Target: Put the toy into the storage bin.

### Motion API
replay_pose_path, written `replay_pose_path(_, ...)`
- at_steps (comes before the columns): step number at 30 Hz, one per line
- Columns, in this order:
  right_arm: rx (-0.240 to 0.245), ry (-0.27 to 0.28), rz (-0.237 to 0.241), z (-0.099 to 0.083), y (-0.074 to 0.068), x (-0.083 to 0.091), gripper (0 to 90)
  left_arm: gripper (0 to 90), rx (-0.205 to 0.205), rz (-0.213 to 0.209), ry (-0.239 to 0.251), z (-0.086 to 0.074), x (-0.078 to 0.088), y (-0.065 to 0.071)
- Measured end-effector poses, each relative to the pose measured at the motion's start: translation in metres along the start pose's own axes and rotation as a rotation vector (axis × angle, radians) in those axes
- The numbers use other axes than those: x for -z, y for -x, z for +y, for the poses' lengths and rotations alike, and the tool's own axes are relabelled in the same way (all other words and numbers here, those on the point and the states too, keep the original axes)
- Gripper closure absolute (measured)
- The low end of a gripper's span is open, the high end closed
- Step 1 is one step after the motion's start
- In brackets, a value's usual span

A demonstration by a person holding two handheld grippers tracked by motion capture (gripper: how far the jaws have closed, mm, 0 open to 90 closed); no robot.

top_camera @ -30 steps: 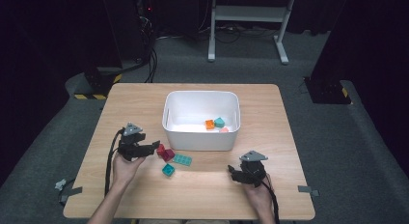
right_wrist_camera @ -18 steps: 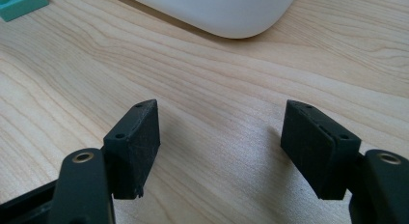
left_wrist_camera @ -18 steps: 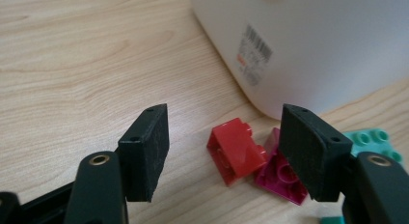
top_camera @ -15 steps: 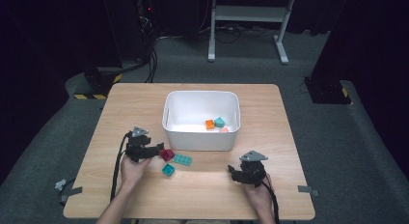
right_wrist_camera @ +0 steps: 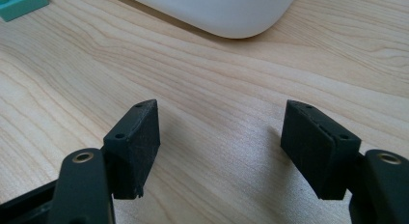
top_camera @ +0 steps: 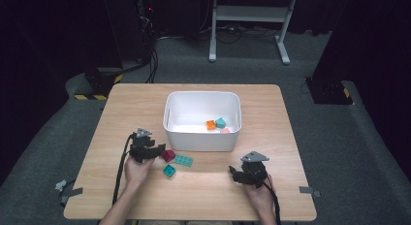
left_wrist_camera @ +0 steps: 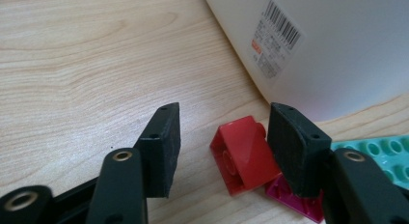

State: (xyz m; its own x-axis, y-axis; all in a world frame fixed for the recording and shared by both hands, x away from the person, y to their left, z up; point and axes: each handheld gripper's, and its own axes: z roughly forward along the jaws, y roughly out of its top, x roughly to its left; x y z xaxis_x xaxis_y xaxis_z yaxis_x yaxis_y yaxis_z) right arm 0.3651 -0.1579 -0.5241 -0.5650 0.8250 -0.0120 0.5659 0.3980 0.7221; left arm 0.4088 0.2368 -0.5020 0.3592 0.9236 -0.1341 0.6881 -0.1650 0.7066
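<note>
Our left gripper (left_wrist_camera: pixel 222 142) has just been closing around the red brick (left_wrist_camera: pixel 243 154), pads not yet pressing; its studs face seven o'clock. Our right gripper (right_wrist_camera: pixel 222 151) gapes empty.

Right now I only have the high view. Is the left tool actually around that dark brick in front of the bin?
Observer: Yes. In the left gripper view a red brick sits between the jaws of the left tool, which have just been closing. The left-hand pad is plainly apart from the brick.
Operator: One brick there or two?
Observer: Two. A magenta brick lies right against the red one, by the other pad. I can't tell whether it's partly underneath.
Operator: And the right tool?
Observer: In the right gripper view the right tool has its jaws wide open over bare table, with nothing between them.
</note>
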Motion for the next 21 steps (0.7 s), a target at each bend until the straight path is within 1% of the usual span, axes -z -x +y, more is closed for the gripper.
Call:
replay_pose_path(5, 0.000, 0.000, 0.000, 0.0000, 0.0000, 0.0000, 29.8, 50.2, -0.001, 0.000, 0.002, -0.0010, -0.0001, -0.0008)
replay_pose_path(9, 0.000, 0.000, 0.000, 0.0000, 0.0000, 0.0000, 29.8, 54.4, -0.026, 0.001, 0.003, -0.0016, 0.0003, 0.0003)
replay_pose_path(10, 0.000, 0.000, 0.000, 0.0000, 0.0000, 0.0000, 29.8, 56.0, -0.026, 0.001, 0.003, -0.0016, 0.0003, 0.0003)
replay_pose_path(11, 0.000, 0.000, 0.000, 0.0000, 0.0000, 0.0000, 29.8, 57.2, -0.027, -0.008, 0.001, -0.0022, -0.0001, 0.0006)
replay_pose_path(17, 0.000, 0.000, 0.000, 0.0000, 0.0000, 0.0000, 29.8, 62.3, -0.022, -0.029, -0.021, -0.0052, -0.0035, -0.0016)
replay_pose_path(19, 0.000, 0.000, 0.000, 0.0000, 0.0000, 0.0000, 29.8, 62.9, -0.005, -0.045, -0.015, -0.0074, -0.0036, -0.0042)
replay_pose_path(21, 0.000, 0.000, 0.000, 0.0000, 0.0000, 0.0000, 29.8, 63.4, -0.019, -0.040, -0.015, -0.0075, -0.0027, -0.0042)
